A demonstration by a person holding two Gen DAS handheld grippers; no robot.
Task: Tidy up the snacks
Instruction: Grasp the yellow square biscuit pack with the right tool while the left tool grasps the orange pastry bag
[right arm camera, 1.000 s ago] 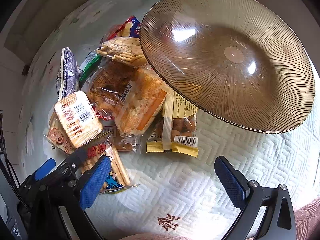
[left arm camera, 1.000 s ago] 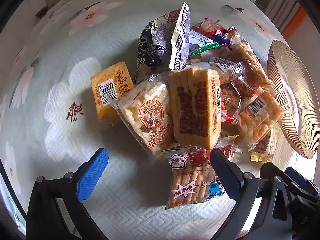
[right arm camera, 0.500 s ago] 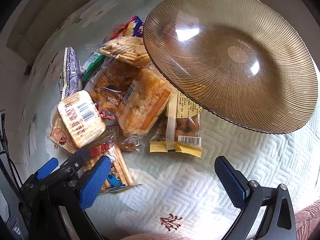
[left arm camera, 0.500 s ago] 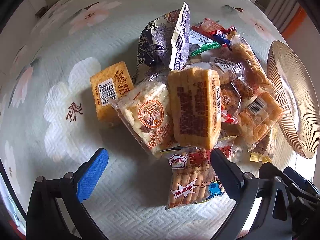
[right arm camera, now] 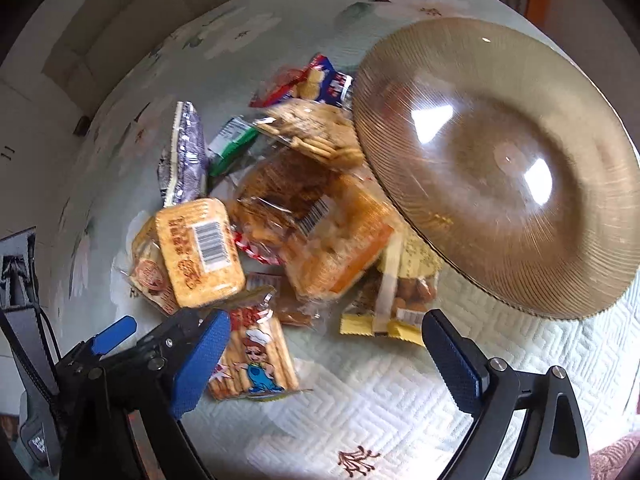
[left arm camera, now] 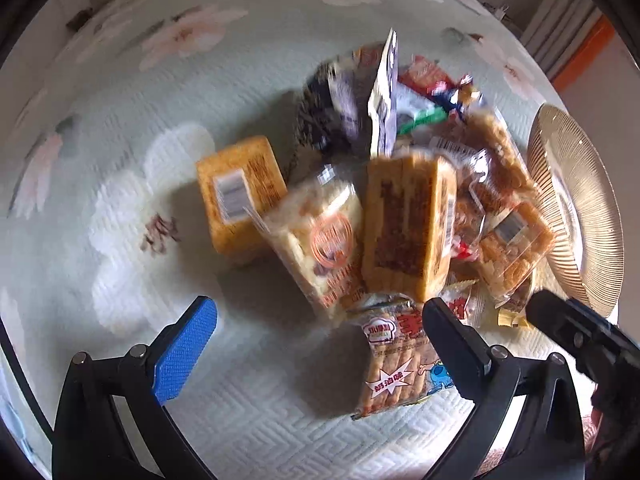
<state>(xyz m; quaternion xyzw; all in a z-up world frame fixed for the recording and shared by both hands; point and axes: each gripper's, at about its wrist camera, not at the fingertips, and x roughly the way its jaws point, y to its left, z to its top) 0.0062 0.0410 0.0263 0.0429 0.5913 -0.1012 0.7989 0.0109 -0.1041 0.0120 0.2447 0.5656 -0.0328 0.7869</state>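
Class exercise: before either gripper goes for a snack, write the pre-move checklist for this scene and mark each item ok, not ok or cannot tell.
1. Ribbed amber glass plate holds nothing: ok.
2. Left gripper open, nothing between its jaws: ok.
3. Right gripper carries nothing, jaws closing slightly: ok.
4. Snack packets lie apart for a clean pick: not ok, they overlap in a pile.
5. Cartoon-printed biscuit-stick packet lies nearest, at the pile's edge: ok.
6. Sharp view: not ok, blurred.

The table is covered by a pale quilted cloth printed with faded flowers. Daylight is admitted from the right (source unseen). A pleated curtain and an orange strip are noted behind.
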